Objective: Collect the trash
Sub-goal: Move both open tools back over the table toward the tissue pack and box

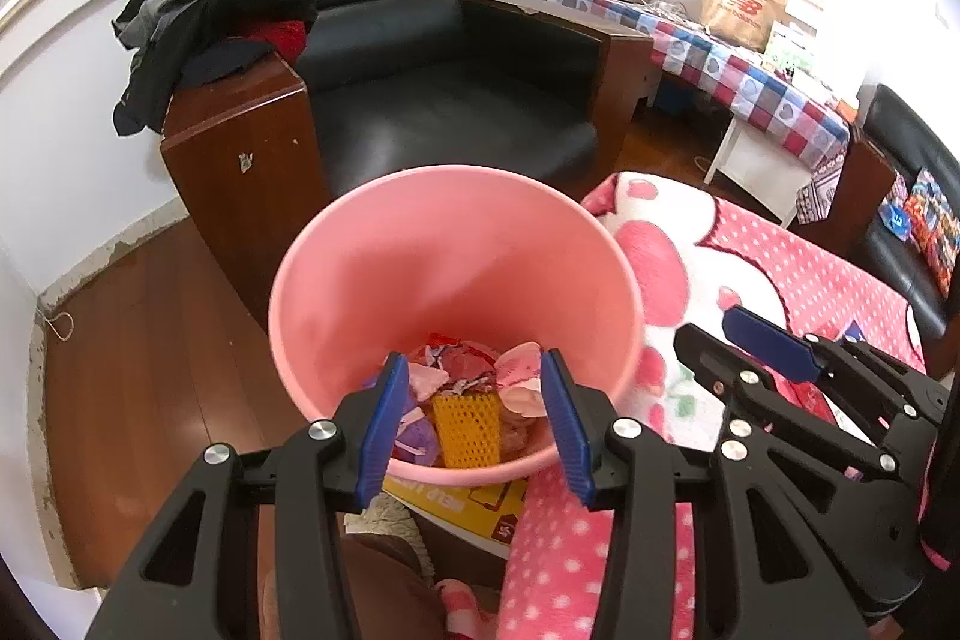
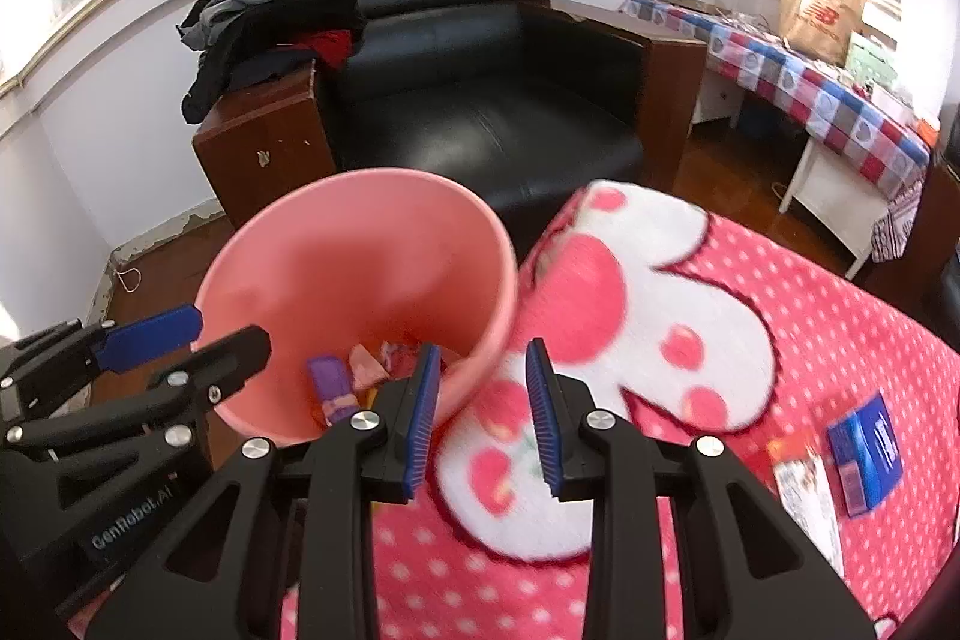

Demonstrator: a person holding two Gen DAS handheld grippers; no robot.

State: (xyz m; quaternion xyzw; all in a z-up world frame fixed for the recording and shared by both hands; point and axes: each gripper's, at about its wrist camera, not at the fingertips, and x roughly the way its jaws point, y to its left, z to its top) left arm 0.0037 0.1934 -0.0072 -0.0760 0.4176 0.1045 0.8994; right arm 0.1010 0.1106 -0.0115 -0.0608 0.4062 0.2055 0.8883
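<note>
A pink bin [image 1: 336,280] stands beside the blanket-covered table and holds several wrappers, among them a yellow mesh piece [image 1: 467,429] and a purple wrapper [image 2: 331,383]. My left gripper [image 1: 477,421] is open and empty over the bin's near rim. My right gripper [image 2: 483,421] is open and empty, just right of the bin [image 2: 360,256], above the pink spotted blanket [image 2: 810,316]. A blue packet [image 2: 867,451] and a white-and-red wrapper [image 2: 807,490] lie on the blanket at the right.
A black leather armchair [image 1: 444,100] with wooden sides stands behind the bin, with dark clothes [image 1: 204,16] piled on its left arm. A table with a checked cloth [image 1: 756,82] is at the back right. A yellow box [image 1: 462,505] lies under the bin's near side.
</note>
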